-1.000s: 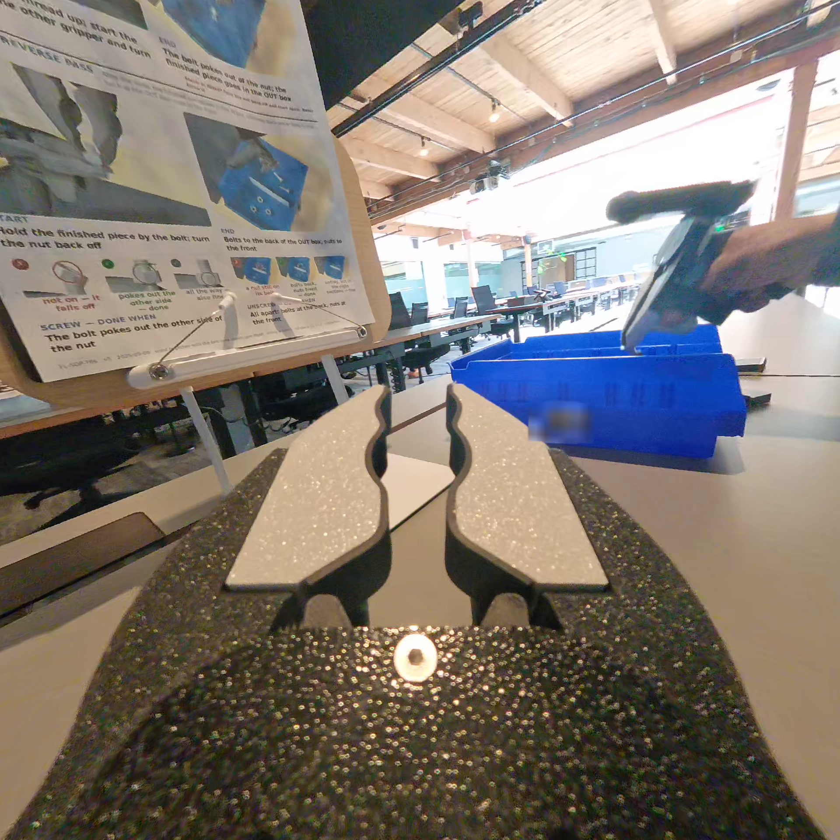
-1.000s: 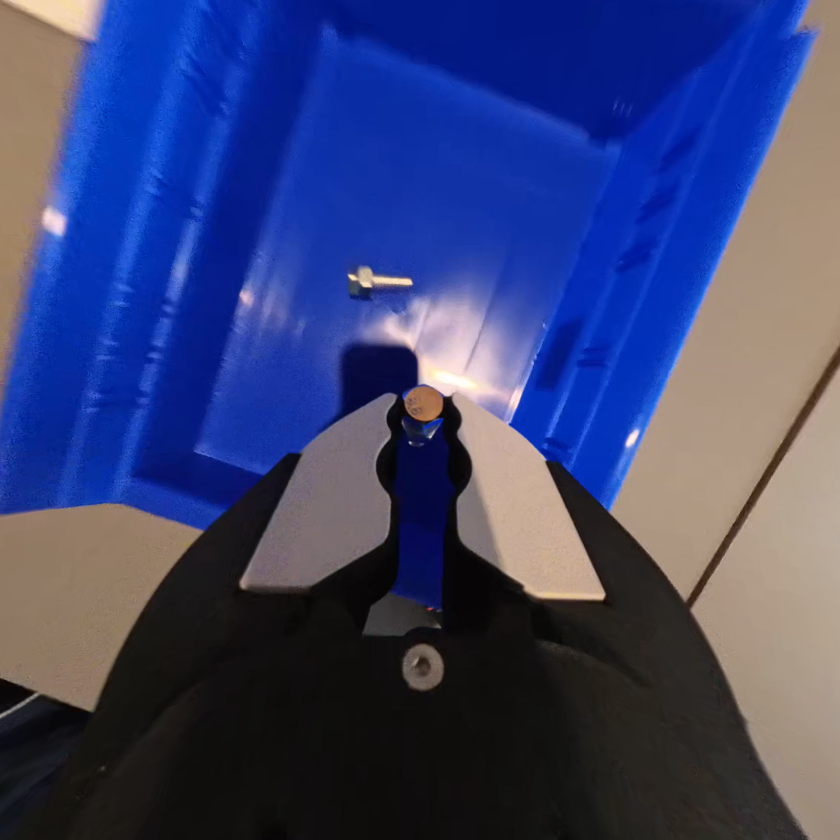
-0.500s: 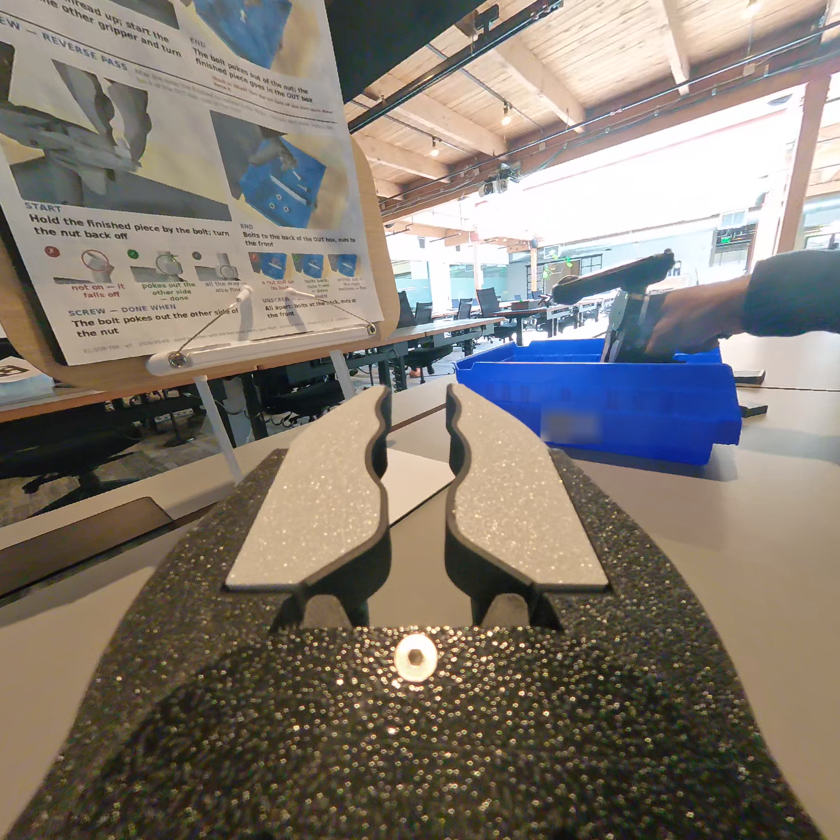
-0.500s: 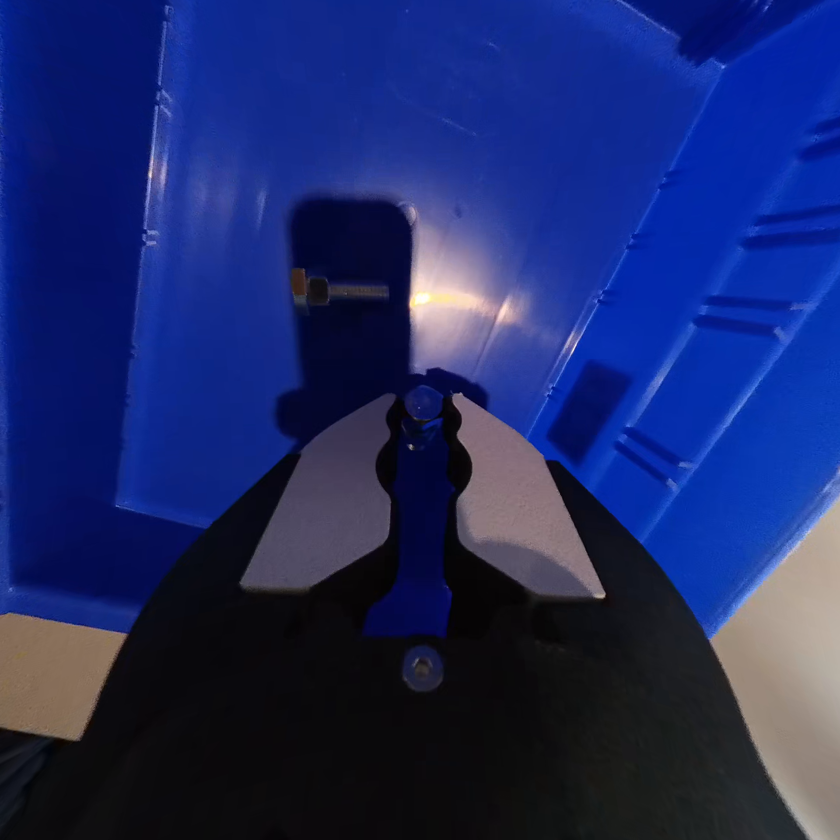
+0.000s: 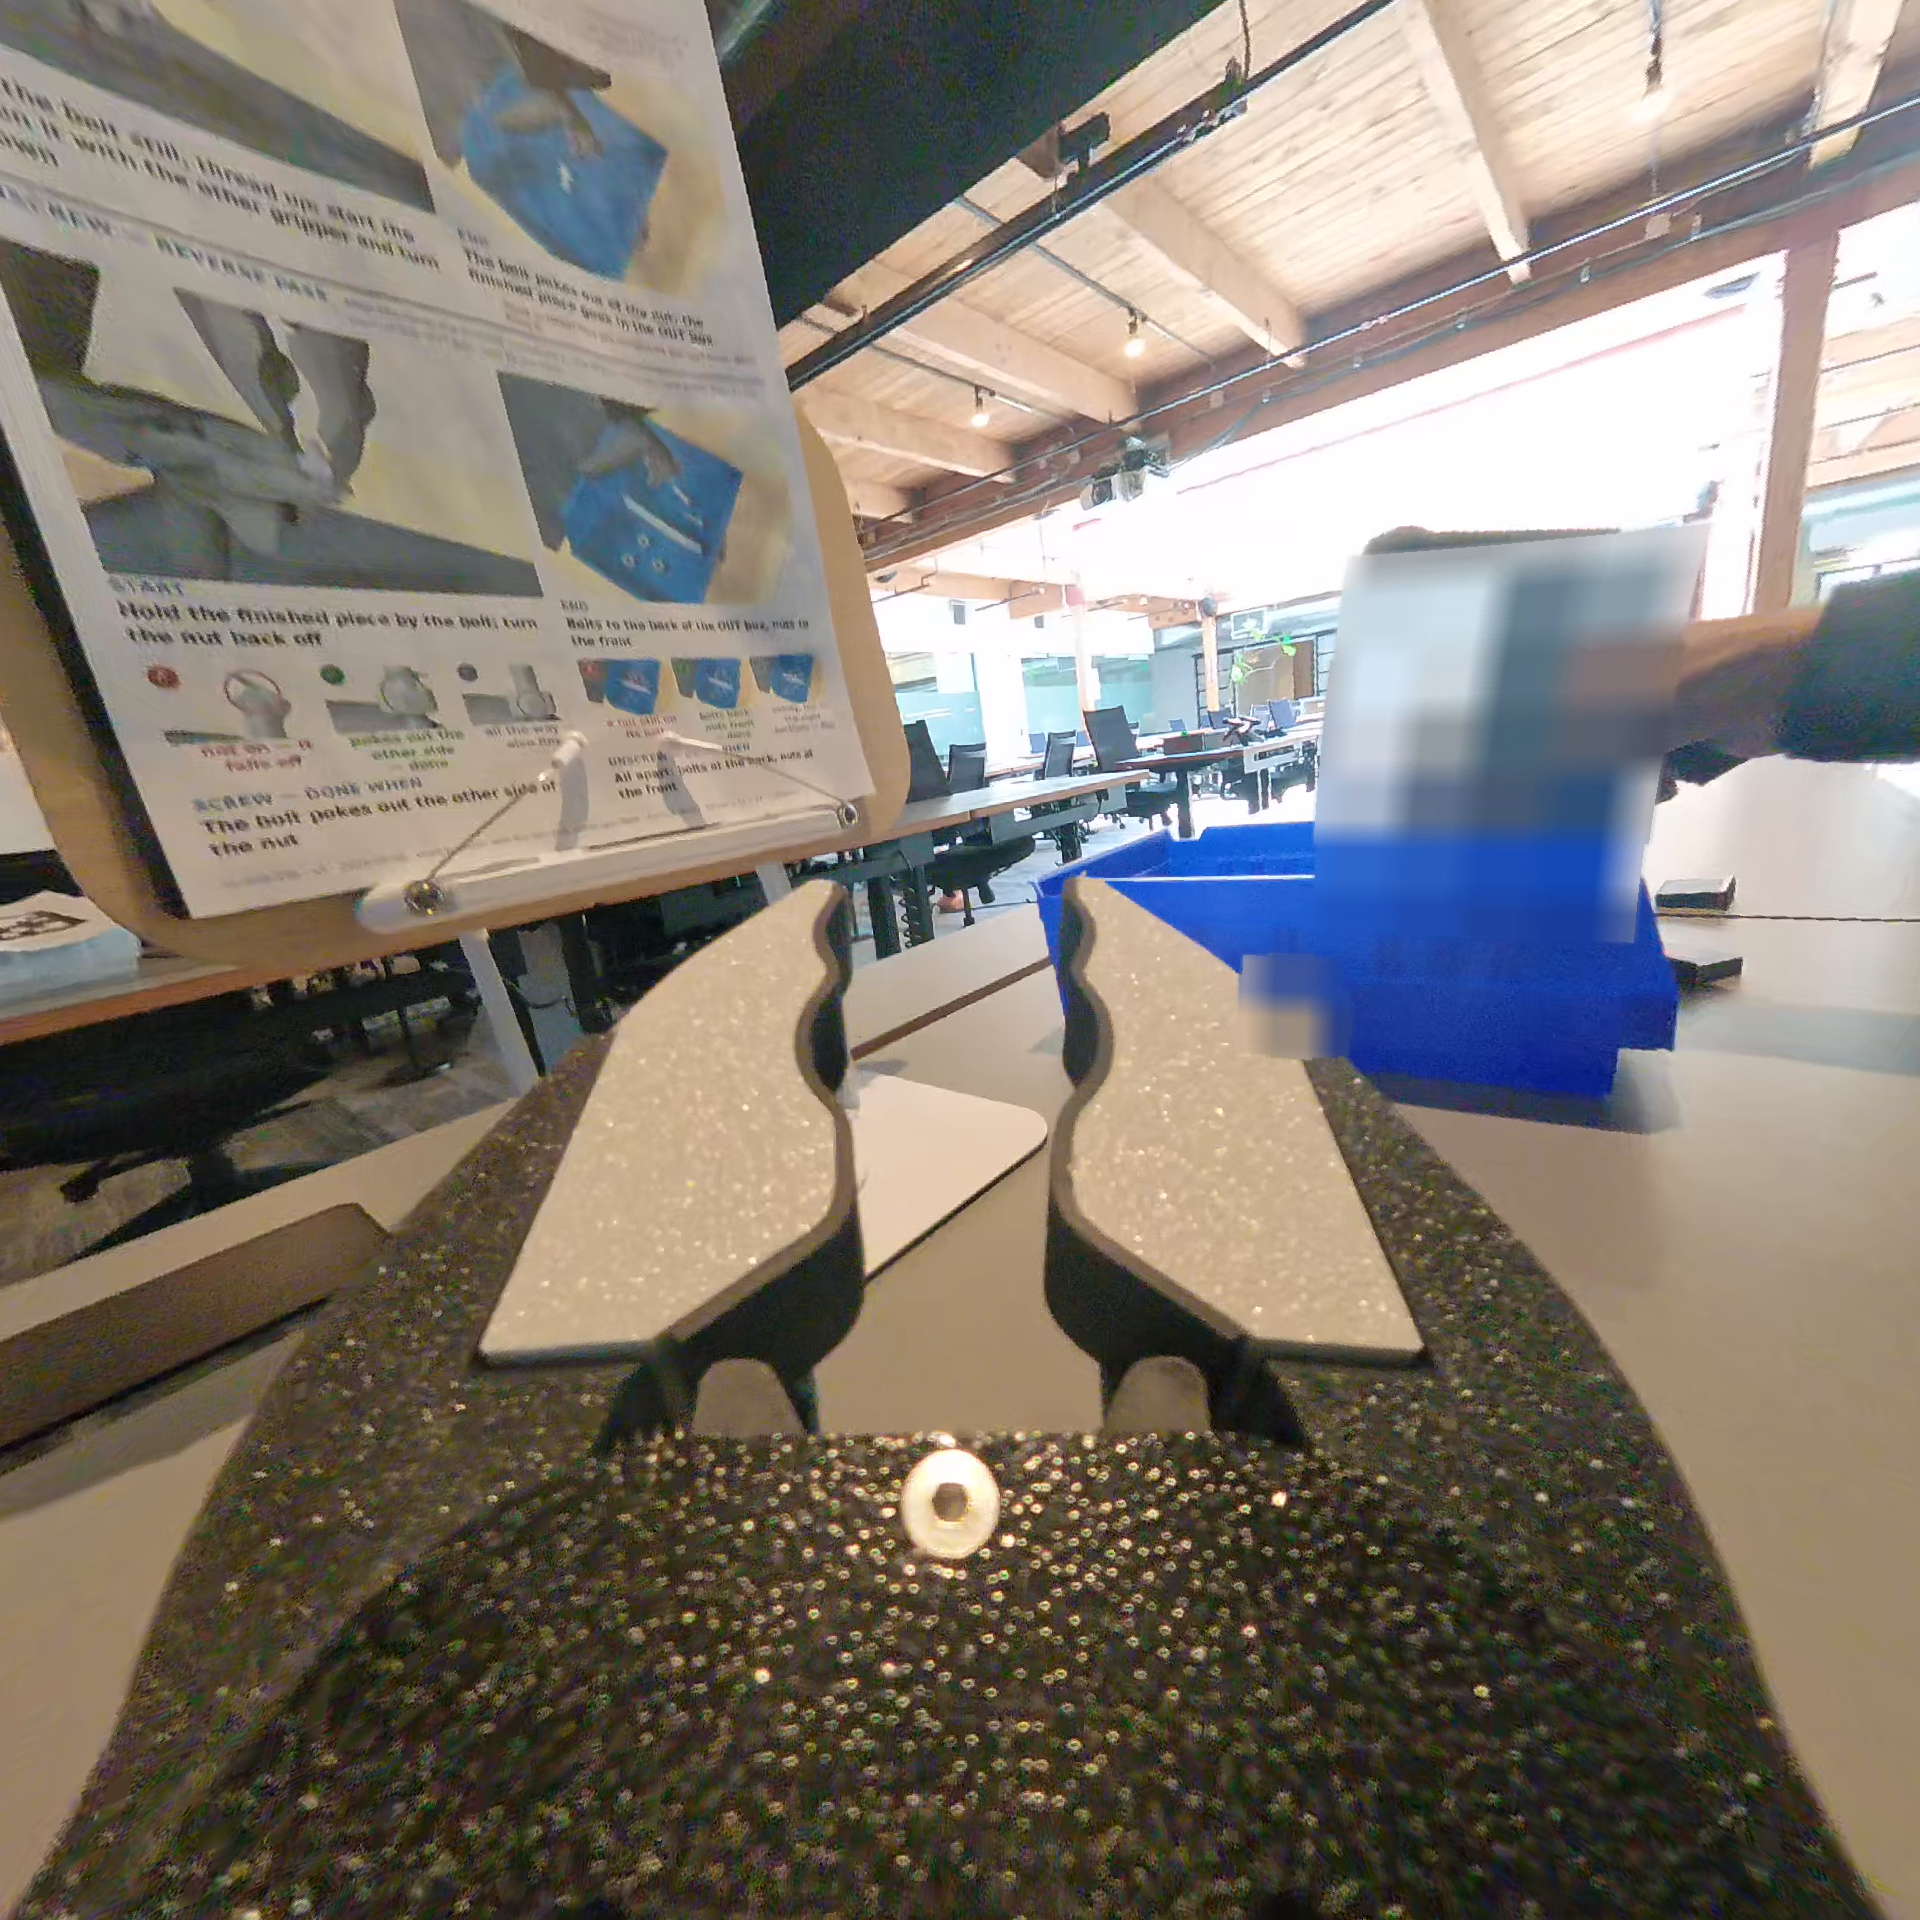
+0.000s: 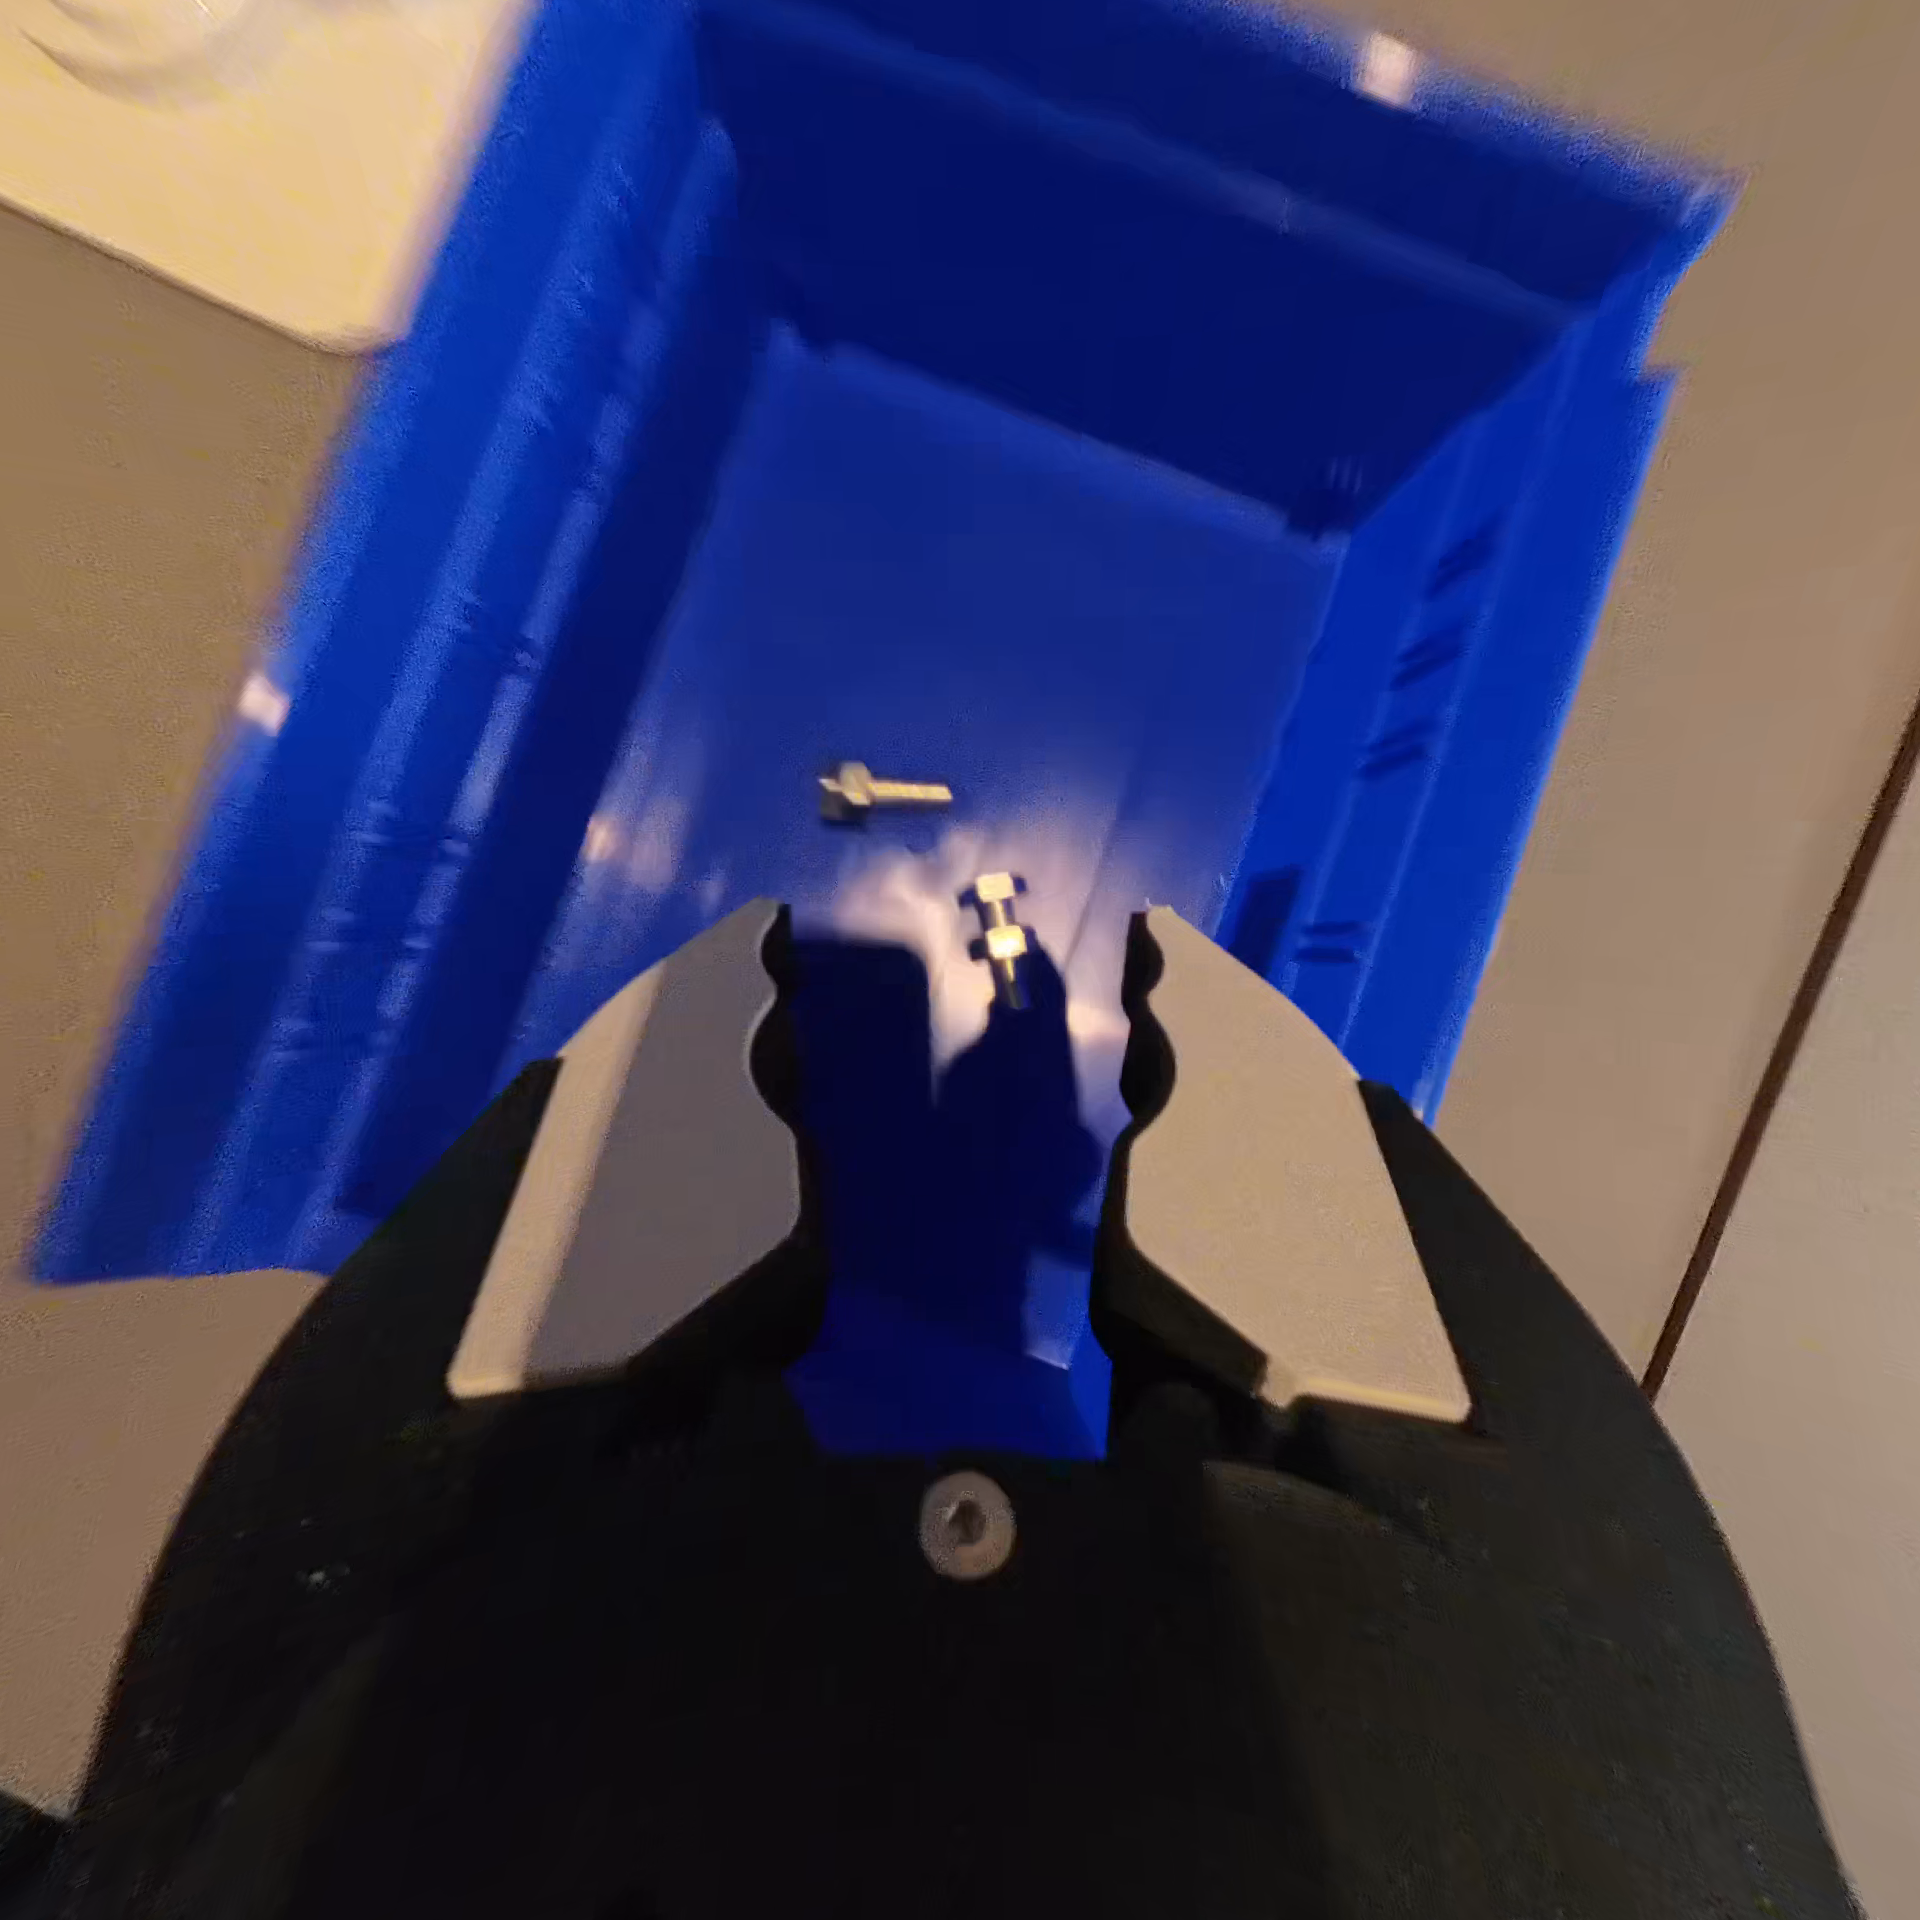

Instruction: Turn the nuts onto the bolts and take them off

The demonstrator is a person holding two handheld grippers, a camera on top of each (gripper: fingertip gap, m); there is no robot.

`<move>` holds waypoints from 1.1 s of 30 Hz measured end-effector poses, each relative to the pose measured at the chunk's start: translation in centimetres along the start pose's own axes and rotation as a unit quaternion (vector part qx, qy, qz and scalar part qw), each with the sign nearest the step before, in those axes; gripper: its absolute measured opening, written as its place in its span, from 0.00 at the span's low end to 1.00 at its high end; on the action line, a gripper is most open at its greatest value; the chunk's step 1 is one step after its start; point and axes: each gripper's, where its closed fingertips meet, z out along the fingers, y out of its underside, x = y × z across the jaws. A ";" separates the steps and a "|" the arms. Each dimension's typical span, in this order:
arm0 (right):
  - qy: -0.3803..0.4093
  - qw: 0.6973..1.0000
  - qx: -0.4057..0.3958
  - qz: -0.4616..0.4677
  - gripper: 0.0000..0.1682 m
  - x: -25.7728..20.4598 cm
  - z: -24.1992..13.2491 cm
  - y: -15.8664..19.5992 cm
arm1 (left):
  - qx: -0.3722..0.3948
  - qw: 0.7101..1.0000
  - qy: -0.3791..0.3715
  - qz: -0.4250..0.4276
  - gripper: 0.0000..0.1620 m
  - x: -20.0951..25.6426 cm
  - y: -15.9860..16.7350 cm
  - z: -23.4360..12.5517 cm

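Observation:
In the right wrist view my right gripper (image 6: 956, 920) is open and empty above a blue bin (image 6: 540, 623). A bolt with a nut on it (image 6: 1000, 940) lies on the bin floor just past my fingertips. A second bolt (image 6: 883, 795) lies farther in, pointing right. In the left wrist view my left gripper (image 5: 951, 904) is open and empty, low over the grey table (image 5: 1662, 1299). The same blue bin (image 5: 1455, 997) stands ahead to the right, with a person's sleeved arm (image 5: 1849, 686) above it; a mosaic patch hides the right gripper there.
An instruction sheet on a wooden stand (image 5: 416, 520) rises at the left, its white base plate (image 5: 935, 1153) on the table ahead of my left fingers. A table seam (image 6: 1787, 1018) runs to the right of the bin. Office desks and chairs stand far behind.
My right gripper has opened and let go of the bolt with the nut, which now lies on the bin floor. It has also pulled back up out of the bin. My left gripper has opened wider.

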 end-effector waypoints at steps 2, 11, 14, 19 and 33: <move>-0.013 0.997 0.082 -0.006 0.39 -1.5 -2.9 -1.9 | 0.012 1.000 0.000 0.005 0.26 0.0 -0.7 -0.1; -0.113 0.930 0.340 -0.084 0.52 -15.8 -15.2 -5.8 | 0.024 0.999 0.016 0.028 0.33 1.0 -4.6 -1.5; -0.147 0.911 0.372 -0.104 0.50 -21.2 -15.8 -5.5 | 0.024 0.999 0.024 0.027 0.33 1.4 -7.1 -3.8; -0.235 0.892 0.360 -0.141 0.45 -30.5 -11.3 -4.5 | 0.016 0.998 -0.006 0.059 0.31 -0.4 -12.1 -11.3; -0.452 0.826 0.250 -0.224 0.34 -48.6 1.5 -8.2 | -0.251 0.945 -0.116 0.174 0.24 -19.0 -11.6 -30.8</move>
